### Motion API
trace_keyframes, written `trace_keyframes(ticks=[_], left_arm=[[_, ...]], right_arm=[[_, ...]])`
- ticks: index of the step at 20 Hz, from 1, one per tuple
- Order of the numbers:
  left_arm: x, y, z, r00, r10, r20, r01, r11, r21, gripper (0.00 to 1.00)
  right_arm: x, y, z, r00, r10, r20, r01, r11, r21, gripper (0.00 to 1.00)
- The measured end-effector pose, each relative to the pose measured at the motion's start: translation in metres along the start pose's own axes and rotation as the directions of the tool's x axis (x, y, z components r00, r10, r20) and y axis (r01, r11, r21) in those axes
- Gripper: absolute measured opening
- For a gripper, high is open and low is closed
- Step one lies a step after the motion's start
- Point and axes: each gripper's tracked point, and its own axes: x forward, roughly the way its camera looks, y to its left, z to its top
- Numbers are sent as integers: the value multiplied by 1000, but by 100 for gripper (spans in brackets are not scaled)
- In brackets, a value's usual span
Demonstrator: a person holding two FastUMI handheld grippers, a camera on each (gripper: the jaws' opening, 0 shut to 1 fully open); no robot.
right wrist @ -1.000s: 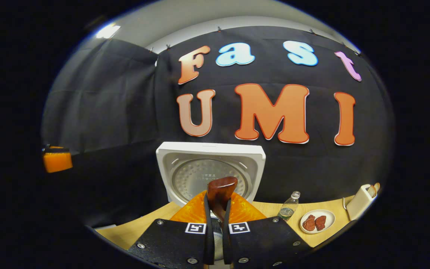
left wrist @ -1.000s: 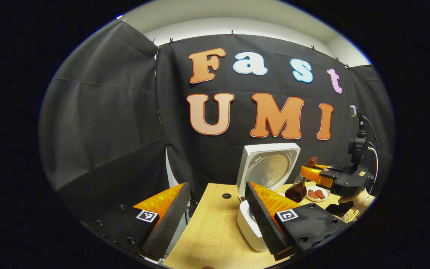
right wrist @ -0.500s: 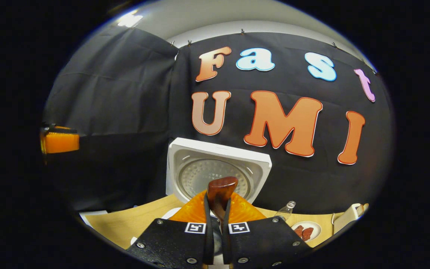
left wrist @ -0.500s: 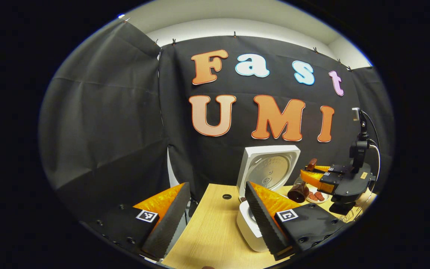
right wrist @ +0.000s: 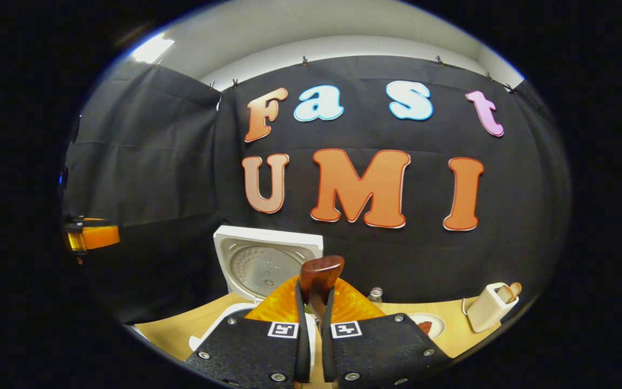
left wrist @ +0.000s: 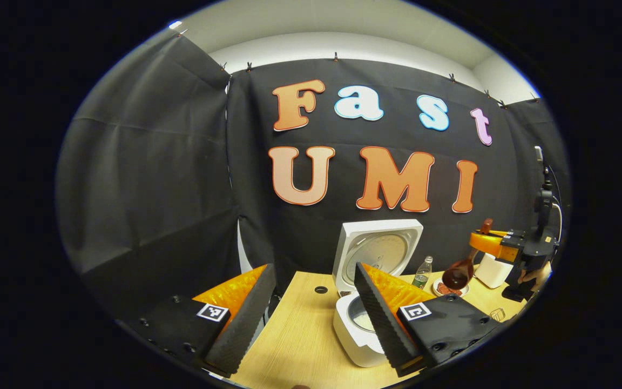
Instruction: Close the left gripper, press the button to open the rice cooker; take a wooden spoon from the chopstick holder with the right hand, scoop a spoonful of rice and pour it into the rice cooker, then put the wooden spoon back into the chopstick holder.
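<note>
Over table (right wrist: 454,337), right tool (right wrist: 313,302) clamps wooden spoon (right wrist: 319,275).

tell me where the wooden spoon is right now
In the left gripper view the wooden spoon hangs at right from the right gripper, above the plate.

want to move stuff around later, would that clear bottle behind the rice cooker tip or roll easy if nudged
Probably tips easily: the plastic bottle stands upright, tall and narrow on the table. It looks mostly empty, so likely light. Being round, it would likely roll once down, perhaps toward the plate beside it.
</note>
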Motion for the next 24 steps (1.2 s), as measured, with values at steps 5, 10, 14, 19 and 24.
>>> trace_keyframes(ticks=[5,10,14,19,24], left_arm=[[-5,-21,7,1000,-21,23,21,1000,6,98],[-4,-45,4,998,-58,13,57,998,24,96],[-4,-58,6,997,-74,18,73,996,45,98],[-3,-69,3,996,-92,3,92,995,34,96],[-4,-73,-2,996,-86,-16,86,995,56,96]], right_arm=[[-62,-72,-2,993,-122,-10,122,992,25,8],[-116,-135,-31,967,-246,-61,250,966,65,8],[-150,-163,-52,948,-304,-95,313,945,95,8],[-179,-178,-79,924,-359,-131,377,915,147,8],[-192,-194,-116,903,-390,-178,424,875,234,8]])
